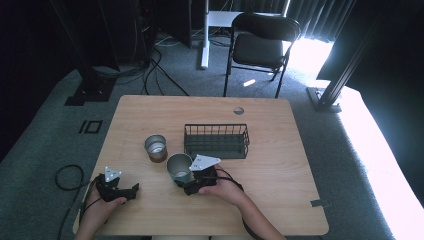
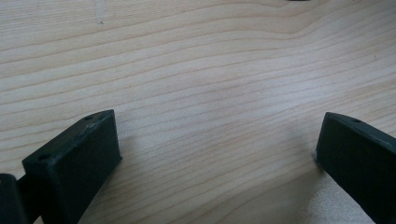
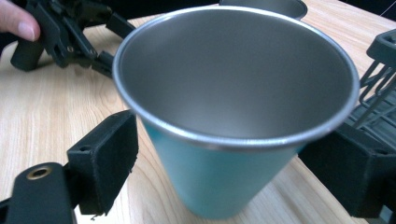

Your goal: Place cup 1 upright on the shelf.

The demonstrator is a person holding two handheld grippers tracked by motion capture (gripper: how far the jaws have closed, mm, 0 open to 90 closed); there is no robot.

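Cup: I have the teal cup [image 3: 224,154] on the worktop [image 1: 270,200], near its front edge, just in front of the wire basket [image 1: 216,141].
Right gripper [image 1: 186,181]: I see its jaws flank the cup's wall; whether they press on it I cannot tell.
Left gripper [image 1: 131,191]: jaws spread wide over bare wood, empty.
Handling: I judge it light, stiff, smooth-walled metal, likely slippery; I'd grip mid-wall, below the rolled rim.
Second cup [image 1: 156,147]: stands just beside.
Room: carpet, a folding chair [image 1: 260,45], cables.

A teal cup [image 3: 224,177] with a silver inside is being shown beside a black wire basket [image 1: 216,141] on the pale, wood-grained table [image 1: 280,200].
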